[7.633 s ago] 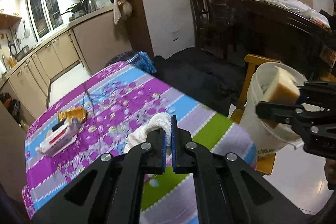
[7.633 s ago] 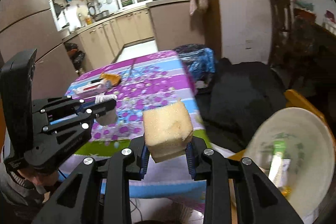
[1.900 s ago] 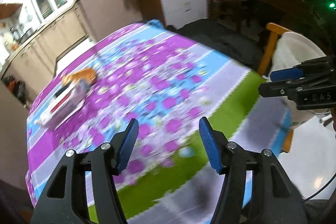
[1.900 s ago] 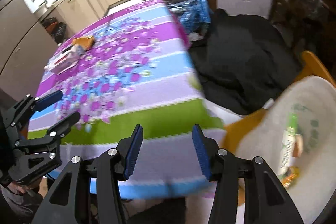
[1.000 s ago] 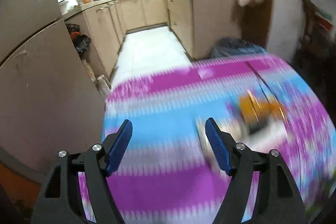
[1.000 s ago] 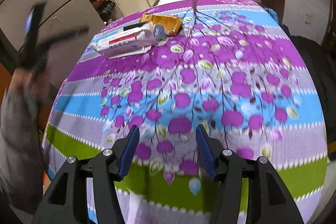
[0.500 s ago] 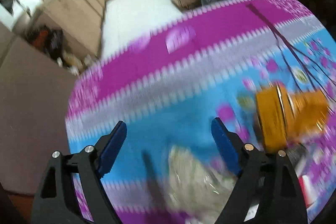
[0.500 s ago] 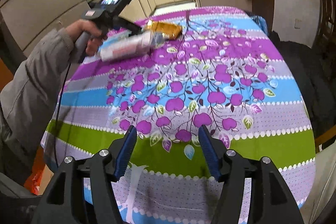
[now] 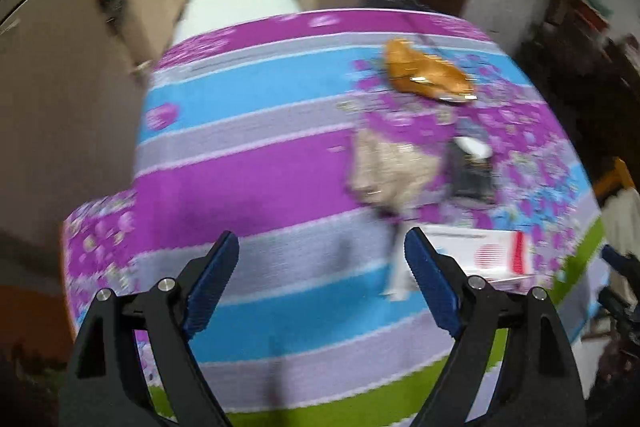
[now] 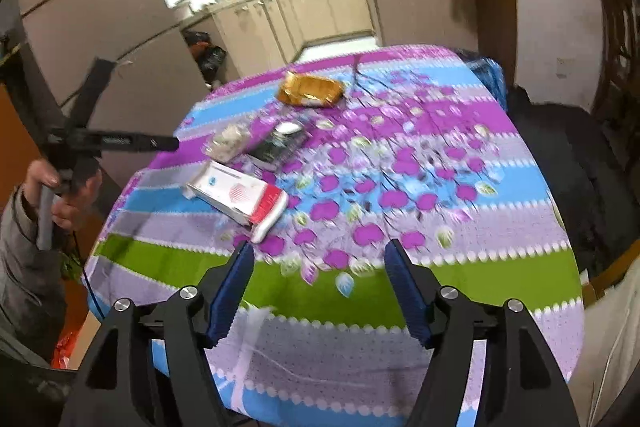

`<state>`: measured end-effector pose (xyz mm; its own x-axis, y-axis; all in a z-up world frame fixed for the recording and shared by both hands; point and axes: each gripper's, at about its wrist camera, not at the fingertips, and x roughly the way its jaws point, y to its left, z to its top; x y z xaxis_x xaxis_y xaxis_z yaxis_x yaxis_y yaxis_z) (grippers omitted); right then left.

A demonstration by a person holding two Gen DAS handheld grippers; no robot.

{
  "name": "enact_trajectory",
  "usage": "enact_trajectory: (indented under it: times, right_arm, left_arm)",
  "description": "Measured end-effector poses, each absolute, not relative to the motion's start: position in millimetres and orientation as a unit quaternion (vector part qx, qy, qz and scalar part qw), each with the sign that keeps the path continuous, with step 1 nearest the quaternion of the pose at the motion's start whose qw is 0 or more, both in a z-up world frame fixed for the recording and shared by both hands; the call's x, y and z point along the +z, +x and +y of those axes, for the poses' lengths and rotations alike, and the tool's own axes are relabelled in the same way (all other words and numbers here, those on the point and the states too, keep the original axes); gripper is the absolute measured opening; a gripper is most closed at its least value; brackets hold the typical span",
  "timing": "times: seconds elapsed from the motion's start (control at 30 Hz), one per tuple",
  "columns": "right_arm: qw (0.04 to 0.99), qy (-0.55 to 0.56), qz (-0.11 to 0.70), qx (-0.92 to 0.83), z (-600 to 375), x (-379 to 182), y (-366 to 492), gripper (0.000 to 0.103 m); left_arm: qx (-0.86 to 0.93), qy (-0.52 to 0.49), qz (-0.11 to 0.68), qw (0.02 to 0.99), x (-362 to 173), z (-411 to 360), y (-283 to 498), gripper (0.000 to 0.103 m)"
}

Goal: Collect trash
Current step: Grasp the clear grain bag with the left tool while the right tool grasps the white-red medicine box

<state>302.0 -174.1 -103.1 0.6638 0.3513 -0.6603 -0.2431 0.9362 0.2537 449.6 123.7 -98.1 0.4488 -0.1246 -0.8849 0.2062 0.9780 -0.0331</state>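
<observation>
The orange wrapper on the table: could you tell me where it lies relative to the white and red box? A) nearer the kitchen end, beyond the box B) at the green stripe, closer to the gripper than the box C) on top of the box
A: the orange wrapper lies near the table's far end towards the kitchen, beyond the white and red box.

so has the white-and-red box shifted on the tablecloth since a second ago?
No. The white-and-red box still lies near the orange wrapper, same stripes of the tablecloth; only the camera moved.
</observation>
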Motion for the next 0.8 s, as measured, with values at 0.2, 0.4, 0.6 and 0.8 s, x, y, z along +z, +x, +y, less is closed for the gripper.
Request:
enact_trajectory:
  times: [0.2,0.4,0.6,0.8]
  right_arm:
    - [0.884,-0.082,0.367,0.278,-128,-91,344,0.082]
    - [0.826,-0.156,0.410,0.353,-91,-114,396,0.082]
    - [0.799,-0.175,0.437,0.375,-74,-149,417,0.075]
    - [0.828,-0.177,0.402,0.347,-70,-151,396,0.044]
  left_arm:
    - [-0.085,-0.001,0.521,0.849,-112,147,450,0.083]
    - [-0.085,-0.011,0.522,0.849,-115,152,445,0.083]
    - [-0.085,-0.012,0.520,0.850,-115,155,446,0.084]
    - [-0.119,0.024,0.509,0.852,-114,127,458,0.084]
